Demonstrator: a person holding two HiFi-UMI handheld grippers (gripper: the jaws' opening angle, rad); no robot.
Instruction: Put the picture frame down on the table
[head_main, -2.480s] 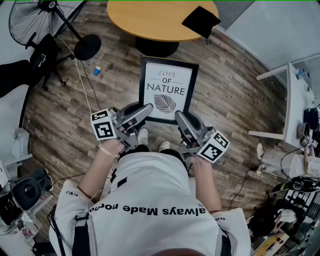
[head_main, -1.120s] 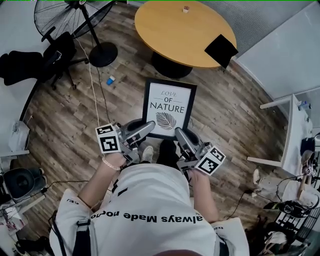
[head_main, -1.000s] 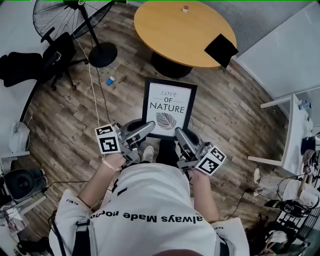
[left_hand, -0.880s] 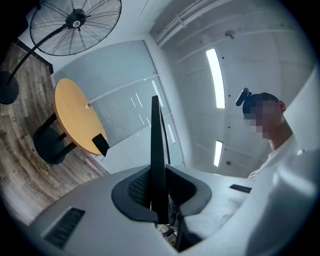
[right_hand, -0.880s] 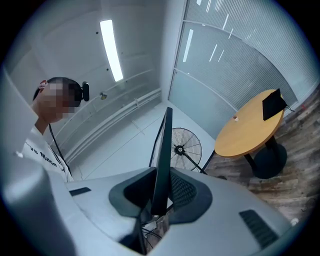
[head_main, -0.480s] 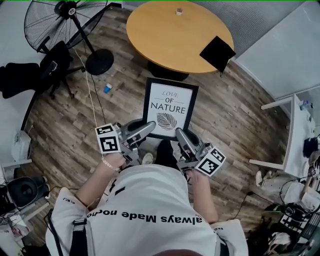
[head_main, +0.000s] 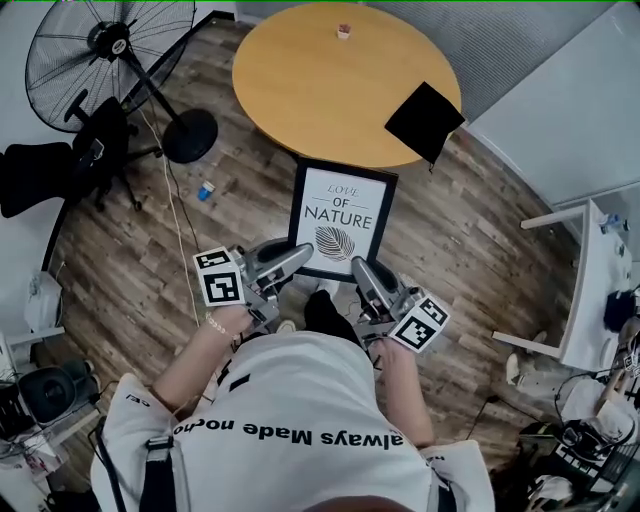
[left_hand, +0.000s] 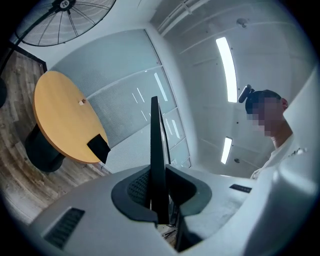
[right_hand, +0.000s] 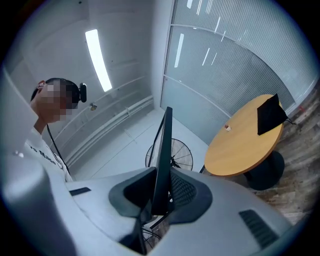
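The black picture frame with white leaf print (head_main: 342, 220) is clamped edge-on in my left gripper (head_main: 298, 252) and right gripper (head_main: 358, 270), and only the head view shows its far edge at the near rim of the round wooden table (head_main: 300, 80), bare wood beyond.

The head view looks steeply down from above the person and takes in the floor, with the round table (head_main: 300, 90) at 12 o'clock and the fan (head_main: 95, 50) at 10 o'clock. Each gripper view sits close behind its own jaws, rolled sideways, looking level along the edge-on picture frame (head_main: 342, 215). All 3 views share table and fan. The table lies at 9 o'clock in the left gripper view and 3 o'clock in the right.
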